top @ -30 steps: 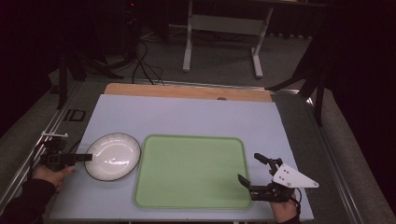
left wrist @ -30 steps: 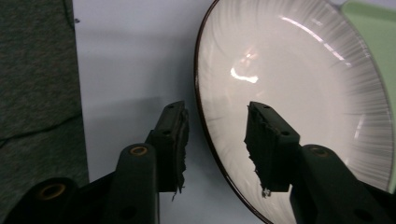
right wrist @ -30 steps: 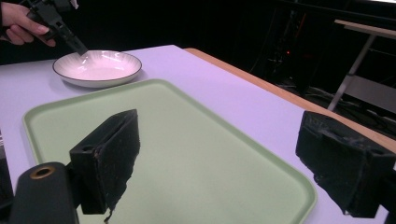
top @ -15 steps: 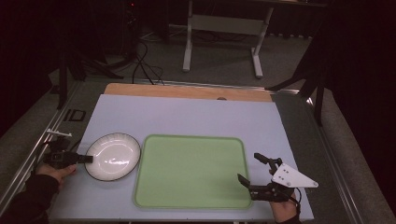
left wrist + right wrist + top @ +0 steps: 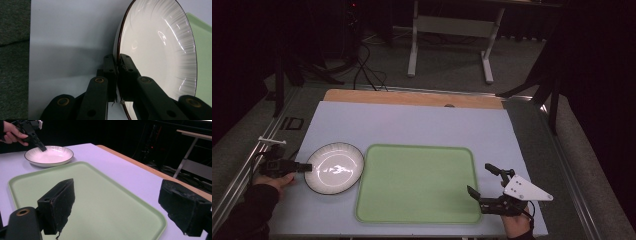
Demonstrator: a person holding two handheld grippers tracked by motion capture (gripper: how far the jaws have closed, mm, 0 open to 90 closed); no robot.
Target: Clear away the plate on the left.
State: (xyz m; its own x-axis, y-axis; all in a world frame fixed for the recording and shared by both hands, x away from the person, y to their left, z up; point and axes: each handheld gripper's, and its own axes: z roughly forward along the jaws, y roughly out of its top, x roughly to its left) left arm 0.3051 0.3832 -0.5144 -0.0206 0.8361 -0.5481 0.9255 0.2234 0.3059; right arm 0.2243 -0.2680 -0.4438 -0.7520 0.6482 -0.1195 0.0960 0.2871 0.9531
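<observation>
Left gripper (image 5: 307,167) level, jaws just closing to a tight pinch, right gripper (image 5: 484,181) low, jaws wide apart

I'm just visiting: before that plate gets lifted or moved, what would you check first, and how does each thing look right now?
1. Left gripper clamped on the plate rim: ok; its jaws have just been closing and now pinch the rim, one pad on each side.
2. Grip depth: cannot tell; the pads hold only the very edge.
3. Plate is bare: ok, nothing lies on it.
4. Green tray free to receive it: ok, its surface is bare.
5. Plate and tray apart: cannot tell; their edges look very close in the high view.
6. Right gripper out of the way: ok; it is open at the tray's right edge, holding nothing.
</observation>
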